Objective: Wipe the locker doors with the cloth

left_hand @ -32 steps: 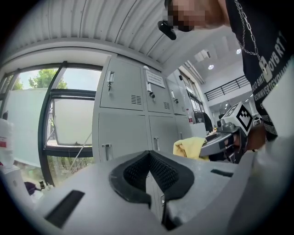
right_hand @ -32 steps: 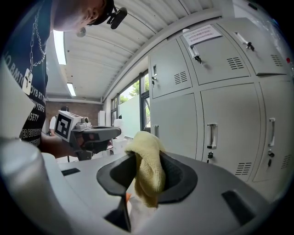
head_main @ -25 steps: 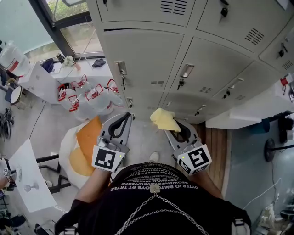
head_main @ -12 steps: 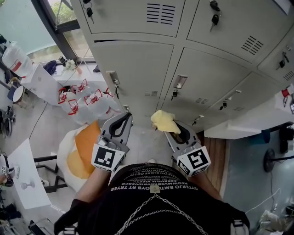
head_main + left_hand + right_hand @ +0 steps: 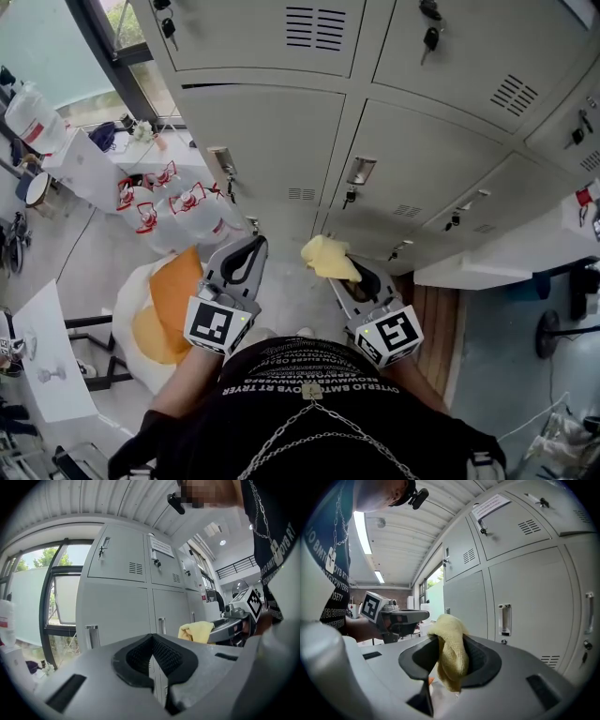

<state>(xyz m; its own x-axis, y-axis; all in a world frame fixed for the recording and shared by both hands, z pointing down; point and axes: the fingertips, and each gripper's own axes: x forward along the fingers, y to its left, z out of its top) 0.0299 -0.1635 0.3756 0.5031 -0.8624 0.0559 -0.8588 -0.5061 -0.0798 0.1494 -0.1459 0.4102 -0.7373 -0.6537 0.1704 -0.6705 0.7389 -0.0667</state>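
The left gripper [image 5: 251, 246] is held low in front of the person, its 2 jaws together with nothing between them. Just beside it, the right gripper [image 5: 360, 277] is clamped on the yellow cloth [image 5: 326, 257]. In the right gripper view the cloth [image 5: 450, 653] is pinched in the middle, with a bunched fold standing above the jaws and a tail hanging below.

The cloth is in the air, short of the locker doors [image 5: 272, 141] and not touching any of them, so I judge the step in hand to be bringing it up to a panel.

To do that well, lead with the bunched fold so that fabric meets the metal and the hard jaws do not. Press only enough to flatten the fold. The grip looks narrow, so a hard drag could pull the cloth free.

Work 1 door at a time in overlapping strokes across its bare face. Ease round the handle [image 5: 359, 173] and the key hanging under it, which could snag the tail. The vent slots [image 5: 300, 194] probably need a lighter pass. The left gripper is best kept clear of the wiping path.
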